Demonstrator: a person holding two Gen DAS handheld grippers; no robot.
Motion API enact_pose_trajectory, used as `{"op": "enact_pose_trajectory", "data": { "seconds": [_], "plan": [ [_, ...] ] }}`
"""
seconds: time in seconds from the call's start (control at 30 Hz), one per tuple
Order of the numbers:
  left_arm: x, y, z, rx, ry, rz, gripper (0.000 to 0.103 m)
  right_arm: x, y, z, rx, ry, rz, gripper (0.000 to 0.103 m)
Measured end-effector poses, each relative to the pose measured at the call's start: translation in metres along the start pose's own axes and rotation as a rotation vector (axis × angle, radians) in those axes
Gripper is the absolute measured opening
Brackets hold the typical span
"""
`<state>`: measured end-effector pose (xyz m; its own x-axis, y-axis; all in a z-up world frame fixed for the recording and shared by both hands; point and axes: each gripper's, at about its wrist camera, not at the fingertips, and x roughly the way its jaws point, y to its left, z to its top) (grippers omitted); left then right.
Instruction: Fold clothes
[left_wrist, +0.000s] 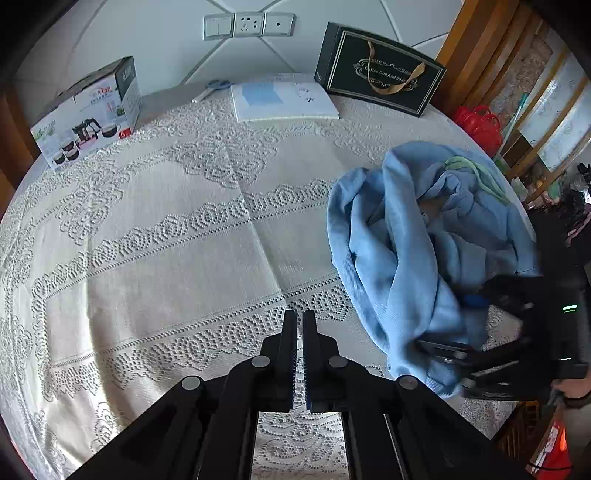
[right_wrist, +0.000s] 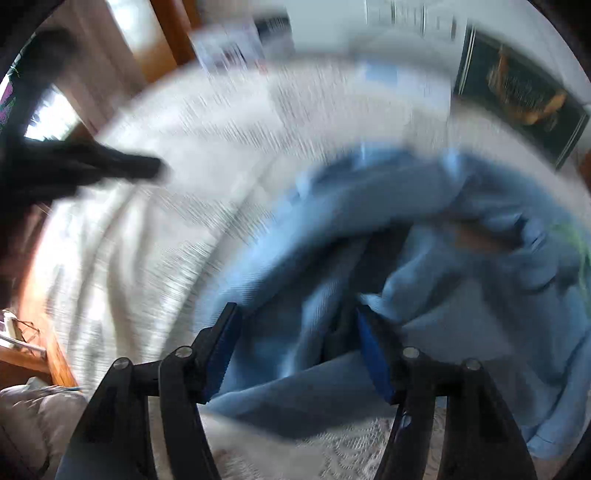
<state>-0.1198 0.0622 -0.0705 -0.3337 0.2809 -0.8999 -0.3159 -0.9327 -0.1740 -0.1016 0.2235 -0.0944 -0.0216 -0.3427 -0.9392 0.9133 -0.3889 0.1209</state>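
Observation:
A crumpled light blue garment (left_wrist: 413, 236) lies bunched on the right side of the lace-covered table (left_wrist: 166, 229), with a green strip near its far edge. My left gripper (left_wrist: 300, 314) is shut with nothing between its fingers, low over bare lace to the left of the garment. My right gripper (right_wrist: 295, 310) stands with jaws apart over the near folds of the garment (right_wrist: 424, 229). That view is badly blurred, and the pads do not appear to press on the cloth. In the left wrist view the right gripper (left_wrist: 463, 325) sits at the garment's near right edge.
A tea-set box (left_wrist: 88, 118) stands at the back left and a black gift box (left_wrist: 380, 70) at the back right. A white booklet (left_wrist: 284, 98) and scissors (left_wrist: 212, 88) lie between them. A red bag (left_wrist: 480, 122) hangs beyond the table's right edge.

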Motion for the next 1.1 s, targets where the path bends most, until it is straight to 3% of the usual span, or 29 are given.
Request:
{"op": "enact_pose_trajectory", "data": {
  "seconds": [0.1, 0.2, 0.3, 0.37, 0.43, 0.5, 0.6, 0.73, 0.83, 0.97, 1.1],
  "plan": [
    [-0.002, 0.001, -0.002, -0.028, -0.02, -0.026, 0.003, 0.007, -0.003, -0.002, 0.017, 0.047, 0.065, 0.014],
    [-0.008, 0.002, 0.002, -0.025, -0.048, -0.013, 0.002, -0.02, -0.002, -0.007, 0.045, 0.042, 0.317, 0.013],
    [-0.014, -0.002, 0.012, -0.027, -0.094, 0.005, 0.002, -0.033, 0.005, -0.023, -0.015, 0.102, 0.444, 0.013],
    [-0.015, -0.009, 0.019, -0.022, -0.097, 0.002, 0.003, -0.037, -0.002, -0.03, -0.019, 0.114, 0.394, 0.018],
    [-0.015, -0.016, 0.025, -0.017, -0.099, -0.001, 0.003, -0.043, -0.014, -0.033, 0.0, 0.099, 0.299, 0.036],
    [-0.009, -0.026, 0.028, 0.002, -0.049, -0.001, 0.003, -0.058, -0.029, -0.026, 0.014, 0.045, 0.235, 0.046],
    [-0.009, -0.037, 0.021, 0.011, -0.04, -0.037, 0.003, -0.086, -0.04, -0.002, -0.029, -0.056, 0.164, 0.048],
    [-0.013, -0.038, 0.013, -0.034, -0.039, 0.022, 0.002, -0.087, -0.045, 0.031, -0.103, -0.087, 0.156, 0.054],
    [-0.02, -0.036, 0.006, -0.059, -0.055, 0.068, 0.003, -0.049, -0.047, 0.055, -0.084, -0.014, 0.177, 0.057],
    [-0.03, -0.03, -0.003, -0.062, -0.074, 0.138, 0.003, -0.004, -0.027, 0.064, -0.112, 0.084, 0.141, 0.063],
    [-0.036, -0.018, -0.007, -0.063, -0.073, 0.144, 0.003, 0.026, -0.004, 0.061, -0.124, 0.166, 0.19, 0.084]
  ]
}}
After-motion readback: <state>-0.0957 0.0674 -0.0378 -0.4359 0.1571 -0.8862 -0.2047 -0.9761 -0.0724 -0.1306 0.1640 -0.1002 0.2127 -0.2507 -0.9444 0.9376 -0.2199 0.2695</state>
